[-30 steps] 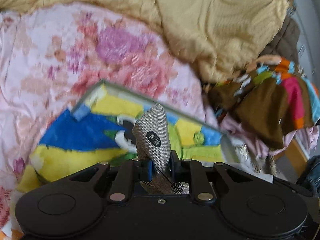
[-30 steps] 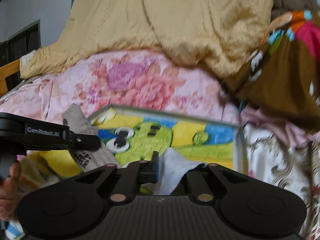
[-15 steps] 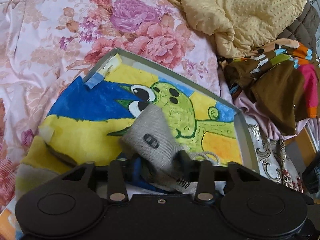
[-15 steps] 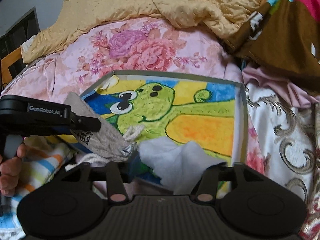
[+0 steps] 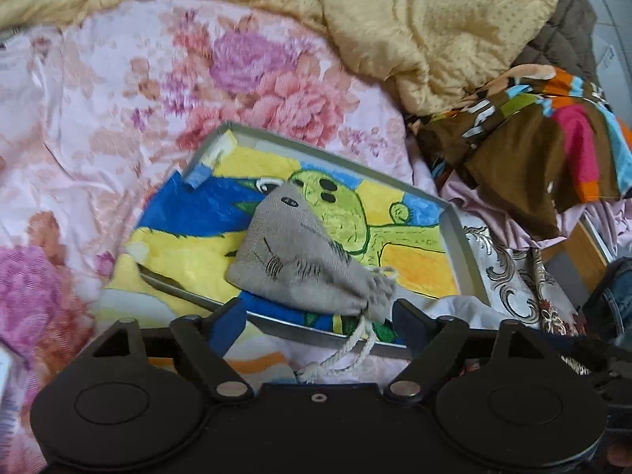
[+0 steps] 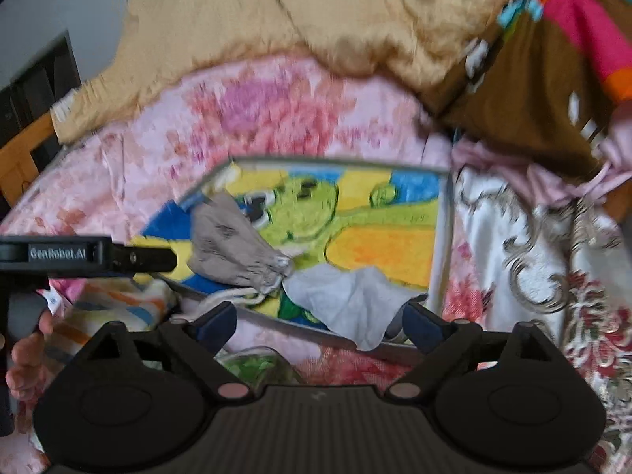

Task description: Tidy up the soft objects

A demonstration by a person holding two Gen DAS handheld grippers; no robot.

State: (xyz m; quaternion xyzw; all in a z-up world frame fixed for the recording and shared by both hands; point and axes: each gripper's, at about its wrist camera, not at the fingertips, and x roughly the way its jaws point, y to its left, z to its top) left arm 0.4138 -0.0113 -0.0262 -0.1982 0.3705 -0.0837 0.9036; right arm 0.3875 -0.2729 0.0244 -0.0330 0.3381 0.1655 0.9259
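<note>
Released now: grey pouch [image 5: 300, 260] dropped from left gripper [image 5: 318, 318], lying on tray [image 5: 460, 233] beside white cloth [image 6: 347, 296]. Both sets of jaws spread wide, right gripper [image 6: 320, 324] empty too.

A tray [image 5: 460, 233] lies on the bedsheet [image 5: 98, 118]. In it, toward its near left, rests a drawstring pouch [image 5: 300, 260], its cord [image 5: 347, 351] trailing over the near rim. Just right of the pouch, apparently touching it, a cloth [image 6: 347, 300] overhangs that rim. A blanket [image 5: 414, 19] lies beyond the tray, piled clothes [image 5: 533, 142] at far right.
</note>
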